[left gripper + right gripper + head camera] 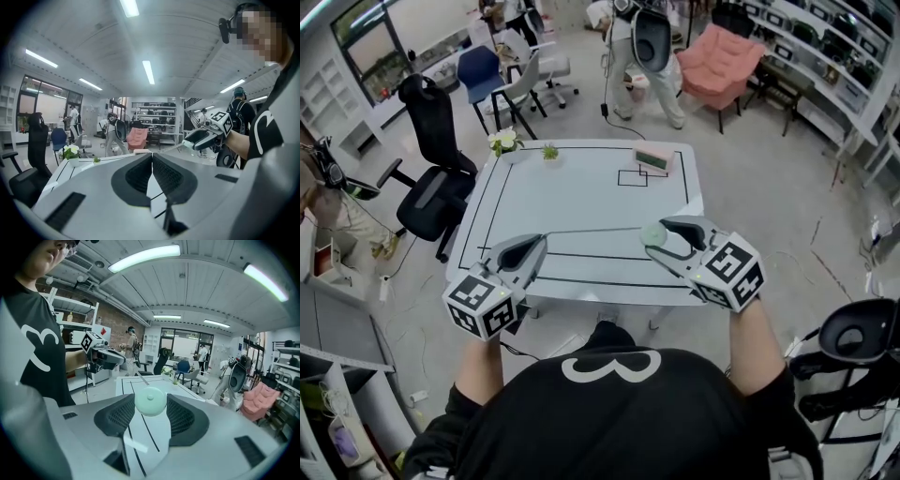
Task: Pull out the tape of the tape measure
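Above the white table (pixel 581 192), the right gripper (pixel 660 232) clamps the round tape measure (pixel 652 235); the left gripper (pixel 541 242), jaws together, pinches its drawn-out tape (pixel 595 231)

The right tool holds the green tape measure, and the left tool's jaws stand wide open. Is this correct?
No: the left tool is shut on the tape, as the left gripper view shows. The right tool does hold the tape measure.

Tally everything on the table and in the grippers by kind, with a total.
Plants: 2 (flowers, sprig)
Box: 1
Tape measure: 1
Total: 4
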### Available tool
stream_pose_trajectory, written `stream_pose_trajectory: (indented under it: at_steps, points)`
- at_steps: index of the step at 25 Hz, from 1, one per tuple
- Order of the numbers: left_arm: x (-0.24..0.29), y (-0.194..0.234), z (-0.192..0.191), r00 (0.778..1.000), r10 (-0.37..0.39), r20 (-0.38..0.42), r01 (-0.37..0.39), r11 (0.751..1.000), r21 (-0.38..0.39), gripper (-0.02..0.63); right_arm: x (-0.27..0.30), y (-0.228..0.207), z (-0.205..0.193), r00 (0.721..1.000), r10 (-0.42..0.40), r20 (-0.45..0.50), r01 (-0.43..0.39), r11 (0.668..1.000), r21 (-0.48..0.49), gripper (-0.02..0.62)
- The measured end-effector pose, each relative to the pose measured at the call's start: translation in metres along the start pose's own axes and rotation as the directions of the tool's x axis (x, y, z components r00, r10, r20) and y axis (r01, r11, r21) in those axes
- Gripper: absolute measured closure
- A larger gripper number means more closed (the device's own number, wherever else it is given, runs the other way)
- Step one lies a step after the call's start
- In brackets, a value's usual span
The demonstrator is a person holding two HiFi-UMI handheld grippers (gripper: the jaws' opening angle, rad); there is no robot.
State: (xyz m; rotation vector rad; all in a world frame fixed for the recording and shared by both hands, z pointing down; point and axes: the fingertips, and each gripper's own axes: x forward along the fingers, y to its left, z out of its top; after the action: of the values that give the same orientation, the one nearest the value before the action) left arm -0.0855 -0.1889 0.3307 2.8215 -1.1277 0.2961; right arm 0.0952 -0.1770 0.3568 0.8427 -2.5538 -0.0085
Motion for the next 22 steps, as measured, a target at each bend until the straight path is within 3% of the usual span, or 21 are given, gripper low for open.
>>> stream_pose_trajectory:
  at_steps: [5,22]
  points:
    - [-0.009,0.011,-0.006,0.999,0.047,-0.003,-0.047,0.999,0.017,0.600,0.011,0.002,-0.001,1.000,0.015,-0.011,-0.015,1.000,-0.004,0.374]
    - [-0.025,0.069,0.003,0.977,0.211,0.017,-0.211,0.977,0.016,0.600,0.010,-0.032,-0.008,0.998,-0.053,-0.020,0.053,0.998,0.029,0.374]
